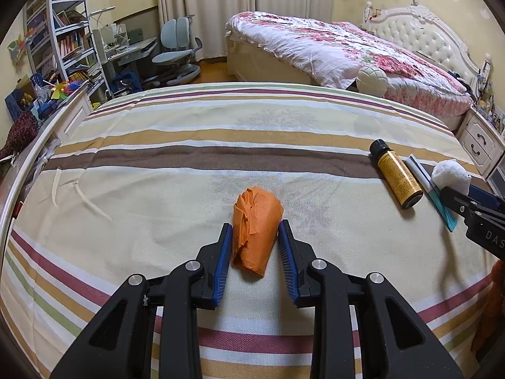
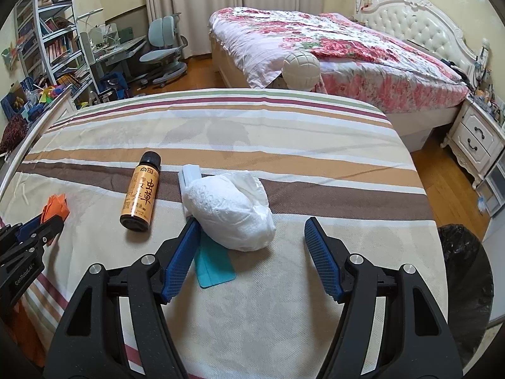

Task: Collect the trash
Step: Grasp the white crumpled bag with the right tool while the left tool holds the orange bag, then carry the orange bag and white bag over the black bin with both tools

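A crumpled orange paper wad (image 1: 256, 233) lies on the striped cloth (image 1: 157, 189). My left gripper (image 1: 255, 230) has its jaws around the wad, close to both its sides; whether they press it I cannot tell. A white crumpled tissue (image 2: 228, 210) lies on a teal and white packet (image 2: 213, 267). My right gripper (image 2: 252, 230) is open, its left finger beside the tissue, its right finger apart from it. An orange bottle with a black cap (image 2: 140, 191) lies to the tissue's left. The orange wad (image 2: 56, 207) and the left gripper show at the right wrist view's left edge.
A black-lined trash bin (image 2: 467, 271) stands on the floor past the cloth's right edge. A floral bed (image 1: 347, 50), a nightstand (image 2: 476, 139), a desk with a chair (image 1: 176, 53) and bookshelves (image 1: 63, 31) lie beyond.
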